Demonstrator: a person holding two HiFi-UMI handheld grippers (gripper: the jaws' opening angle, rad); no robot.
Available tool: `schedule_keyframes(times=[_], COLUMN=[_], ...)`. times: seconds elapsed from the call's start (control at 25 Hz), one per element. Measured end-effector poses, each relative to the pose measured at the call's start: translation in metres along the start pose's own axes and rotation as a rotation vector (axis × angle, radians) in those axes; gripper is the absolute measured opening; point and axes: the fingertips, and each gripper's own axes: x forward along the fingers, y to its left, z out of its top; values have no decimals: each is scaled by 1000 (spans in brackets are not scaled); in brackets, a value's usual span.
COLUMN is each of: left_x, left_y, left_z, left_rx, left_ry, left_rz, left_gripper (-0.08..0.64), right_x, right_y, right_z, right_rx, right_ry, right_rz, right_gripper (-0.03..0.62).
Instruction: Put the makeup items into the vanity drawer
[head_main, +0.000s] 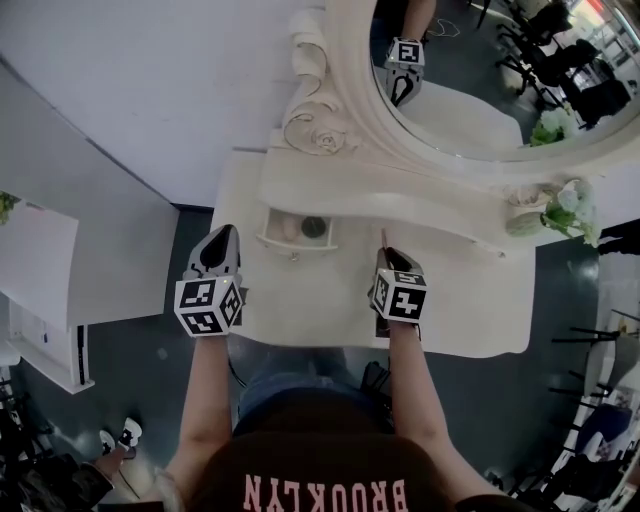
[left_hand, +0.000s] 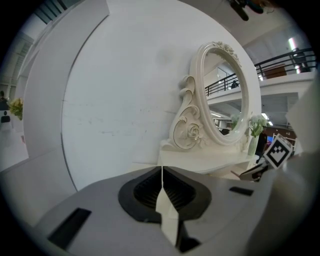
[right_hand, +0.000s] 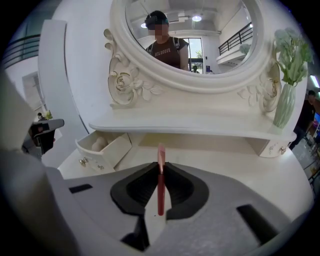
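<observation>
The small vanity drawer (head_main: 272, 238) stands pulled open under the shelf, with a beige item (head_main: 287, 229) and a dark round item (head_main: 313, 227) inside. In the right gripper view the drawer (right_hand: 114, 150) lies ahead to the left. My right gripper (head_main: 386, 256) hangs over the tabletop right of the drawer, shut on a thin red makeup pencil (right_hand: 160, 180) whose pink tip sticks out past the jaws. My left gripper (head_main: 217, 250) hovers at the vanity's left edge, jaws shut with nothing between them (left_hand: 162, 174).
The oval mirror (head_main: 480, 70) with its carved frame rises behind the shelf (head_main: 400, 195). A vase of flowers (head_main: 548, 210) stands at the shelf's right end. The white tabletop (head_main: 320, 300) lies under both grippers. A white cabinet (head_main: 40, 290) stands on the floor at left.
</observation>
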Motion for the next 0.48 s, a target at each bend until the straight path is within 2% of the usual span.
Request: schedule_keyframes(times=[0.48], left_x=[-24], left_y=[-8], left_z=[48], left_rx=[13], left_ry=[-136], left_rz=[23], left_gripper=[8], right_x=[-35], right_y=[-1], right_z=[45], right_rx=[-23], right_ry=[-137], right_rz=[13], right_gripper=[32])
